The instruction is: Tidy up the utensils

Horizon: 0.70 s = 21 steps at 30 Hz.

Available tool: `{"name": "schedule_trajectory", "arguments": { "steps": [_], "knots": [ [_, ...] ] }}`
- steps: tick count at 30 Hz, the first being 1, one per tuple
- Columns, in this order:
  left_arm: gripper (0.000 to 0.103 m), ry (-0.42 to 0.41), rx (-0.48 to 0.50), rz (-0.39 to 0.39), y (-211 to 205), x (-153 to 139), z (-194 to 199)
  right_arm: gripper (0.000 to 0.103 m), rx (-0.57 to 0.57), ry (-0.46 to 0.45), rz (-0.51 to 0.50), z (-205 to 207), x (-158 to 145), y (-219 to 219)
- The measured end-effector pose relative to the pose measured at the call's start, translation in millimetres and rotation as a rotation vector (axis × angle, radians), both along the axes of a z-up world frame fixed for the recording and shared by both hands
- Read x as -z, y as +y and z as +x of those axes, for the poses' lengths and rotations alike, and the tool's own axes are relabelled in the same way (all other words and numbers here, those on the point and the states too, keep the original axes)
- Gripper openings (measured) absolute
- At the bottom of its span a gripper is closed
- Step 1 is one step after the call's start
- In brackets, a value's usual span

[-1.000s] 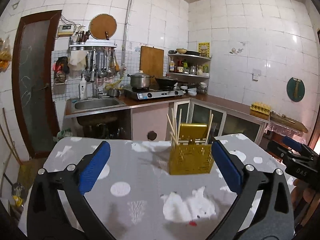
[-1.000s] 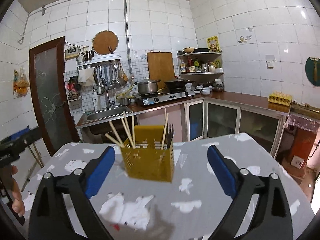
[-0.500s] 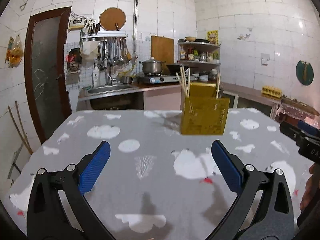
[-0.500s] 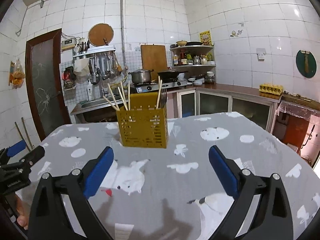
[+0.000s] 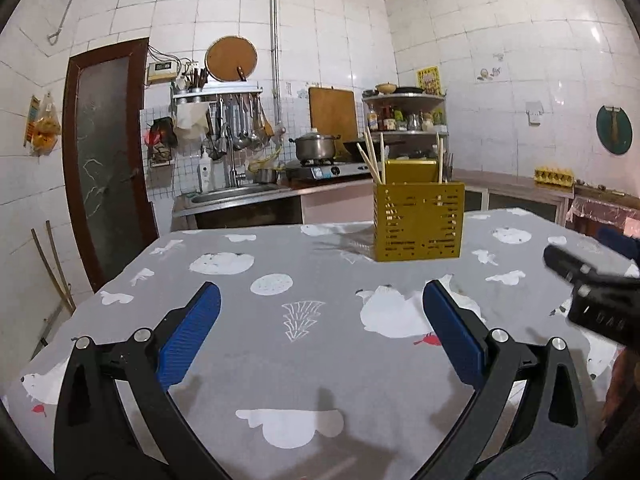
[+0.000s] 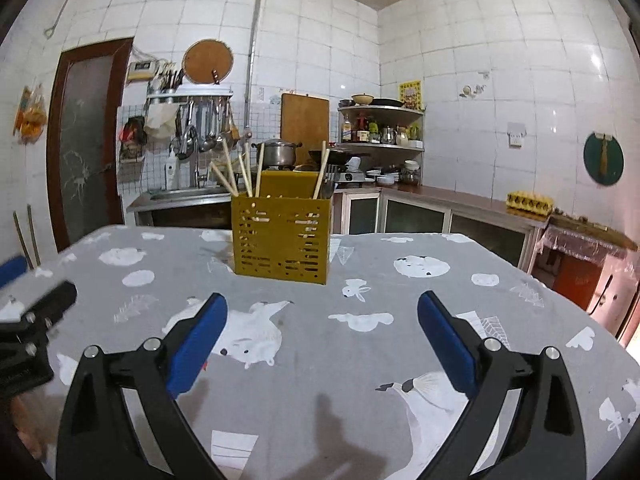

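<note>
A yellow perforated utensil holder [image 5: 419, 221] stands upright on the grey patterned tablecloth [image 5: 280, 344], far from both grippers; it also shows in the right wrist view [image 6: 282, 237]. Several wooden chopsticks [image 6: 230, 178] and a dark fork [image 6: 329, 186] stick out of it. My left gripper [image 5: 320, 332] is open and empty, low over the near table. My right gripper [image 6: 322, 340] is open and empty, also low over the near table. Each gripper shows at the edge of the other's view: the right one in the left wrist view [image 5: 592, 292], the left one in the right wrist view [image 6: 28, 332].
Behind the table are a sink [image 5: 236, 192], a stove with a pot [image 5: 316, 148], a corner shelf [image 6: 380, 128] and a counter with an egg tray [image 6: 530, 201]. A dark door [image 5: 106, 168] is at the left.
Both grippers have dropped lower and drawn back toward the near table edge, so the holder looks farther off. Both stay open and empty.
</note>
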<state>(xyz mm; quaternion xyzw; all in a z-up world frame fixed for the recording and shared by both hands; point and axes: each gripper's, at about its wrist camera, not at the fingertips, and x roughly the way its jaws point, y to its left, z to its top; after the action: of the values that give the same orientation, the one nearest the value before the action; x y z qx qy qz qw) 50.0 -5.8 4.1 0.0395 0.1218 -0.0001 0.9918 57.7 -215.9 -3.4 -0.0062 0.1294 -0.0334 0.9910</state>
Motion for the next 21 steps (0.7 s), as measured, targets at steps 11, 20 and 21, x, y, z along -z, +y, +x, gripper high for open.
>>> {"name": "schedule_trajectory", "arguments": {
  "steps": [11, 20, 21],
  "knots": [
    [0.098, 0.033, -0.005, -0.059, 13, 2, 7, 0.094, 0.02, -0.022, 0.056, -7, 0, -11],
    [0.098, 0.024, -0.003, -0.049, 11, 3, 6, 0.094, 0.023, -0.046, 0.062, -12, -1, -13],
    [0.098, 0.026, -0.003, -0.052, 11, 3, 5, 0.094, 0.023, -0.047, 0.061, -12, -1, -13]
  ]
}}
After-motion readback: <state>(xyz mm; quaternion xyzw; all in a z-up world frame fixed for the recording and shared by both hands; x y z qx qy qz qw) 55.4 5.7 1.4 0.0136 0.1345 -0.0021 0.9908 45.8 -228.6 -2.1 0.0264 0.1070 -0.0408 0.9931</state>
